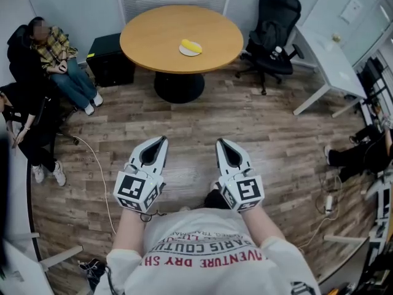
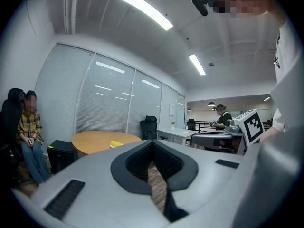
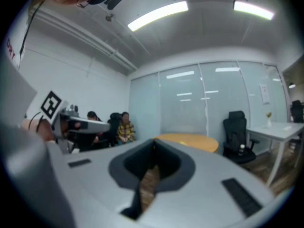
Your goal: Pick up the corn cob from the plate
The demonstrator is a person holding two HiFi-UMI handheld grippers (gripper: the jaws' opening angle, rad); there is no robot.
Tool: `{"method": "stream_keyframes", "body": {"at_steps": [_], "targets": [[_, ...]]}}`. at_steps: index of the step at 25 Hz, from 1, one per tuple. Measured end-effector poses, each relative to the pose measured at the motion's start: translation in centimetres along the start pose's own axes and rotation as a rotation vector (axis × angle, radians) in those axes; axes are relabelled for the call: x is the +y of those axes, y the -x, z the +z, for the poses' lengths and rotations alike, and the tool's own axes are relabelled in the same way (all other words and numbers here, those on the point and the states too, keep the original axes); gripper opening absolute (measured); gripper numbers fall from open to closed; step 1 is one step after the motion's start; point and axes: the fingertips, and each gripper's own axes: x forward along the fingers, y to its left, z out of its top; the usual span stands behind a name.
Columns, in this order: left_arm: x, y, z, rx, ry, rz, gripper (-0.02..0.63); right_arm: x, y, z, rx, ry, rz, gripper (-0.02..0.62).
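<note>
While we stand well back from the round wooden table (image 1: 153,39), we hold both claws level in front of our chest, side by side with a strip of floor (image 1: 190,158) between them. Our left claw (image 1: 163,139) has its two jaws pressed together at the tips, and nothing sits between them. Its own view shows only floorboards through the hollow behind the tips. Our right claw (image 1: 220,141) is closed in the same way and is likewise empty. The corn cob (image 1: 191,44) lies on a small white plate (image 1: 183,51) on the table, toward the table's right half and well apart from both claws. We also see the yellow cob in the left gripper view, beyond the closed jaws. A black office chair (image 1: 273,23) stands to the right of the table and a black box (image 1: 110,60) to its left. A seated person (image 1: 54,45) in a checked shirt is just beside that box.
</note>
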Motion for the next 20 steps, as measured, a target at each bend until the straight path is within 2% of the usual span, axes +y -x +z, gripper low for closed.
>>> {"method": "stream_keyframes", "body": {"at_steps": [4, 10, 13, 20], "targets": [[0.8, -1.8, -0.8, 0.012, -0.002, 0.036, 0.032, -1.2, -2.1, -0.8, 0.005, 0.0, 0.05, 0.029], [3.1, -7.5, -0.7, 0.008, 0.003, 0.124, 0.032, -5.9, -7.5, -1.1, -0.012, -0.004, 0.118, 0.029], [4.0, -11.9, -0.1, 0.005, -0.005, 0.167, 0.032, -9.7, -11.0, -0.5, -0.021, -0.005, 0.164, 0.029], [5.4, -23.4, 0.9, -0.008, 0.021, 0.212, 0.032, -19.8, -18.6, 0.3, 0.022, -0.02, 0.241, 0.029]]}}
